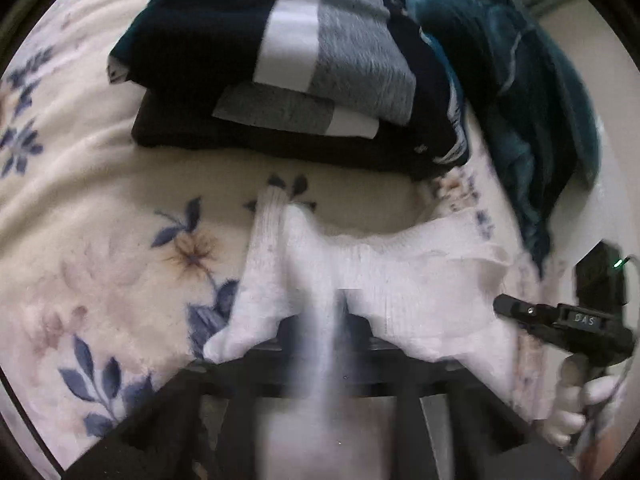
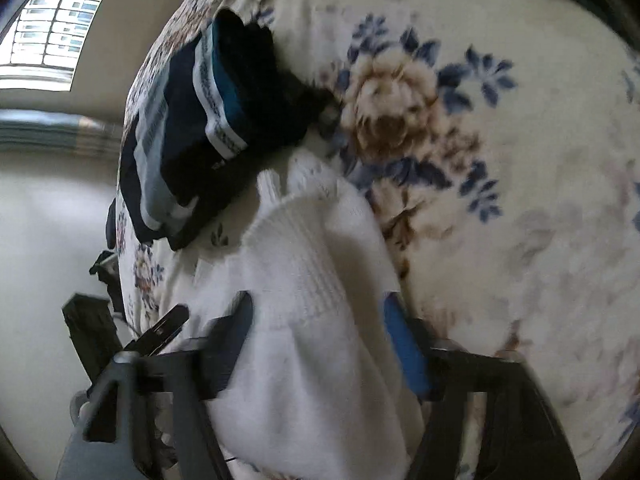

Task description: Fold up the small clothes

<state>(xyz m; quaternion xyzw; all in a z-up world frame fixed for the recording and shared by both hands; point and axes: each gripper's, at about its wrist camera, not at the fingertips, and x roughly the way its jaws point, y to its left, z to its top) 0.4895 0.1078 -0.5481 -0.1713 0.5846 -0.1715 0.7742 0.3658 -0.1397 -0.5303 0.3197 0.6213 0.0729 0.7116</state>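
White socks (image 1: 360,276) lie on the floral blanket (image 1: 100,208). My left gripper (image 1: 320,320) is shut on the white socks and pinches them at the middle, so the ends hang to either side. In the right wrist view the white sock fabric (image 2: 316,292) lies between my right gripper's (image 2: 320,320) spread fingers, which stand apart on either side of it. The right gripper also shows in the left wrist view (image 1: 532,314), held in a hand at the right edge, beside the sock's end.
A stack of folded dark clothes with grey and white bands (image 1: 288,80) sits behind the socks, also seen in the right wrist view (image 2: 208,128). A teal garment (image 1: 520,92) lies crumpled at the right. The blanket's edge (image 2: 124,208) drops off left. A window (image 2: 52,32) is far left.
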